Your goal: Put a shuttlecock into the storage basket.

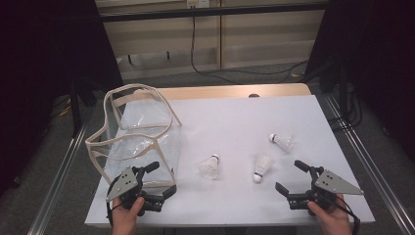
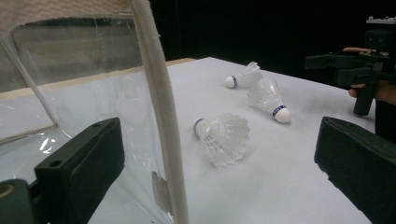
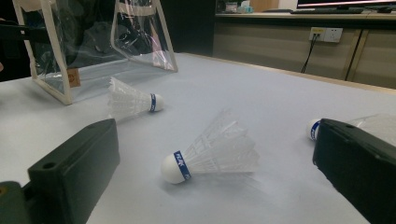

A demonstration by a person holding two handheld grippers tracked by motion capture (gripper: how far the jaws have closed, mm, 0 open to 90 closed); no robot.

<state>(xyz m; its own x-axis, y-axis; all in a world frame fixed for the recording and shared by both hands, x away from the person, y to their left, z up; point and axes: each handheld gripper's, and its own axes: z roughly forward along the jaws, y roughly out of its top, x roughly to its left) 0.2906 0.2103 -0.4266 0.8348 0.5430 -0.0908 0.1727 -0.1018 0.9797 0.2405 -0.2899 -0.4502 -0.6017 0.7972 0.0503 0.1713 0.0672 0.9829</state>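
Between our left gripper's [image 1: 161, 179] wide-open jaws stands the cream-trimmed edge of the clear plastic bag [image 2: 159, 112], not yet pinched. Our right gripper [image 1: 288, 176] also stands wide and empty, with the nearest shuttlecock [image 3: 212, 151] lying on its side just ahead of its jaws, cork toward us. Two more shuttlecocks [image 1: 210, 167] [image 1: 282, 141] lie on the white table [image 1: 235, 117], one on the bag side and one beyond. We judge it best to close the left jaws on the trim to steady the bag's mouth, then take the shuttlecock by its cork, not its fragile skirt.
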